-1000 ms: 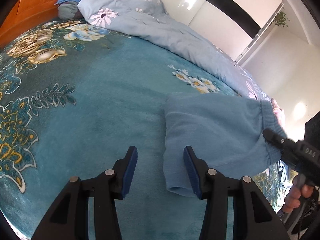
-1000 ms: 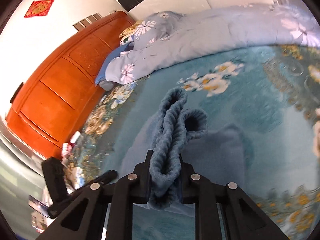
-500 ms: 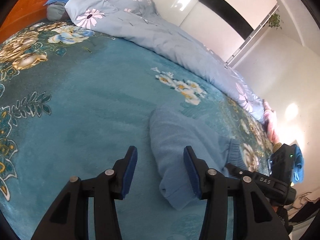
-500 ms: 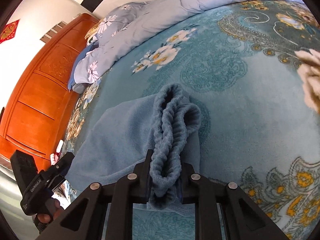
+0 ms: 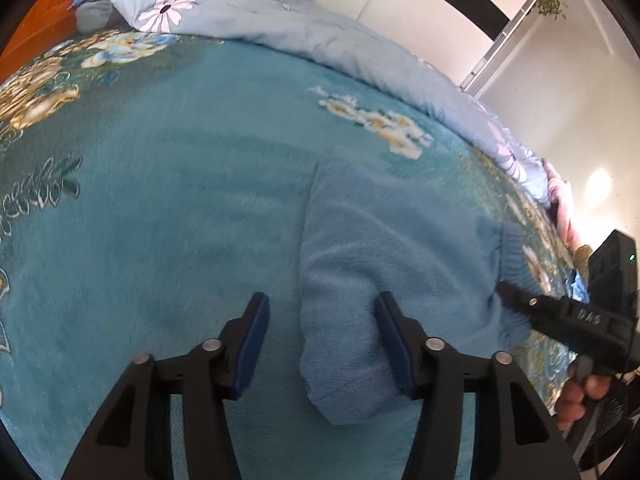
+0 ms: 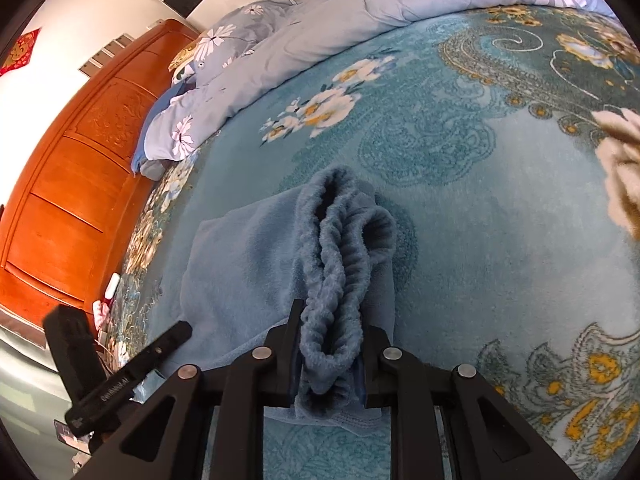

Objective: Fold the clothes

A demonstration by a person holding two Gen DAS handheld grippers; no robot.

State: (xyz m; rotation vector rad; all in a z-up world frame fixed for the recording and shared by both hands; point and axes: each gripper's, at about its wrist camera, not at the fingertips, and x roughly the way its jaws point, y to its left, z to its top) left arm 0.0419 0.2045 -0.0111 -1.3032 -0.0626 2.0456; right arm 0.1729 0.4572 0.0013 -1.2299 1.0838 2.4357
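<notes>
We see the folded garment (image 5: 400, 256) lying on the bed (image 5: 180, 200), the quilt (image 5: 320, 40) behind it.

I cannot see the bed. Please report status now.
Left tool opening, empty. Right tool shut on waistband. Garment folded on blanket. Nothing obstructs.

From my left wrist camera I read "DAS" in pale letters on the black body of the right gripper (image 5: 500, 292). My right wrist camera shows white lettering on the left gripper (image 6: 176, 334), too blurred to read. A red wall hanging (image 6: 22, 50) carries an illegible gold character.
</notes>
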